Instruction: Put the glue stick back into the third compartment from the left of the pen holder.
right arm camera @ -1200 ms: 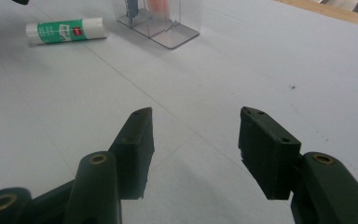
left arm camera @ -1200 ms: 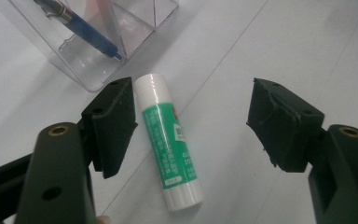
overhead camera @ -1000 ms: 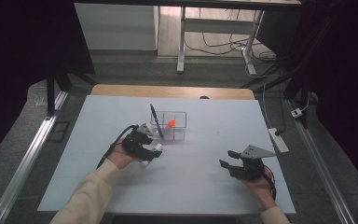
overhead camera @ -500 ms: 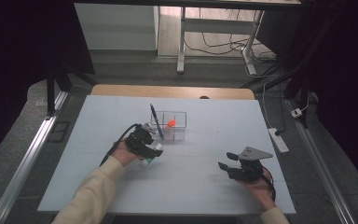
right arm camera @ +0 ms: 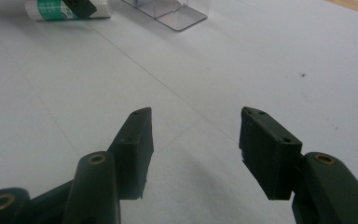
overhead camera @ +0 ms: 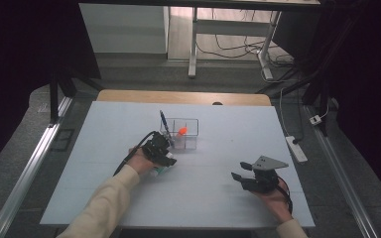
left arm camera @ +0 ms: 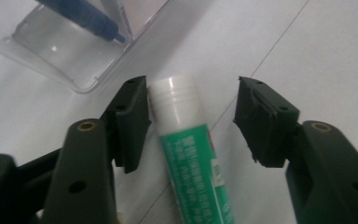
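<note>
The glue stick [left arm camera: 191, 154] lies on its side on the white tabletop [overhead camera: 218, 198], just in front of the clear plastic organiser [overhead camera: 184, 133], with its white cap end pointing towards that box. It looks light and rigid: a smooth plastic cylinder with a glossy green label, so it is likely to roll or slip if pinched off-centre. The sensible hold is probably across the barrel just below the cap, pads square to its round sides.

The left hand-held gripper [left arm camera: 193, 116] straddles it and its jaws have just been closing. In the left gripper view one pad sits at the cap's side, touching or all but, while the other stands well off, so nothing is pinched yet. The right hand-held gripper [right arm camera: 196, 149] hovers apart over bare tabletop, its jaws spread with nothing between them.

The left gripper view gives the gap at each pad, the label print and the tip of the blue pen [left arm camera: 86, 16] inside the organiser. The high view gives the layout: the pen leaning upright, a small orange item [overhead camera: 182, 131] in the organiser, and both forearms. The right gripper view catches the glue stick from afar, a black jaw across its barrel.
</note>
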The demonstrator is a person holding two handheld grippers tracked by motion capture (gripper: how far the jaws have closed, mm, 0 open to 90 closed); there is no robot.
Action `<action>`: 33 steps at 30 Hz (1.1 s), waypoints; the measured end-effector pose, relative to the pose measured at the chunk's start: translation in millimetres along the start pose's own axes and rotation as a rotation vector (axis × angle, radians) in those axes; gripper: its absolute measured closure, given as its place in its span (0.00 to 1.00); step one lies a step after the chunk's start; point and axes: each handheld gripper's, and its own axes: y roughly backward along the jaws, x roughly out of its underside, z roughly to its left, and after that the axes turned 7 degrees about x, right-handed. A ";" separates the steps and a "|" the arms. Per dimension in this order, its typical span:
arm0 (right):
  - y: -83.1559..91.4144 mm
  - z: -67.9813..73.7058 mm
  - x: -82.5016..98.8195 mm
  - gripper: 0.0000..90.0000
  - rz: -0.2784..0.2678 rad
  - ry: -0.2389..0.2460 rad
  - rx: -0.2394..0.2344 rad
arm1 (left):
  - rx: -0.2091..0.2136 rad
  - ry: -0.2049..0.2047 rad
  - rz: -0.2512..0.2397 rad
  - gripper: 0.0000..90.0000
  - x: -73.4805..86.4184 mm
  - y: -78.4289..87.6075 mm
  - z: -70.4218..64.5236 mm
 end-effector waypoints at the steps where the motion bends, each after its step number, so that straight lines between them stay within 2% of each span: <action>1: 0.0 0.1 0.0 0.50 0.001 0.001 0.001 | -0.002 0.001 0.006 0.52 0.3 -0.2 0.5; 6: -0.4 0.4 -0.1 0.50 0.004 0.006 0.000 | -0.014 0.007 0.034 0.63 1.0 -4.0 2.7; 9: -1.0 0.7 0.0 0.49 0.005 0.009 0.003 | -0.018 0.006 0.030 0.64 0.7 -4.9 2.0; 12: -1.7 1.1 0.2 0.49 0.005 0.009 0.003 | -0.040 -0.001 0.029 0.71 1.2 -5.1 0.5; 18: -1.5 1.2 0.1 0.49 0.009 0.016 0.003 | -0.043 -0.022 0.010 0.72 3.3 -2.3 -1.1; 21: -1.8 0.8 0.3 0.50 0.006 0.014 0.006 | -0.020 -0.034 -0.034 0.72 4.5 6.6 -3.3; 28: -2.1 1.1 0.3 0.49 0.007 0.016 0.006 | -0.005 -0.048 -0.173 0.72 11.1 34.5 -5.4; 33: -2.2 1.2 0.4 0.50 0.013 0.022 0.010 | -0.002 -0.058 -0.243 0.72 15.4 48.6 -5.4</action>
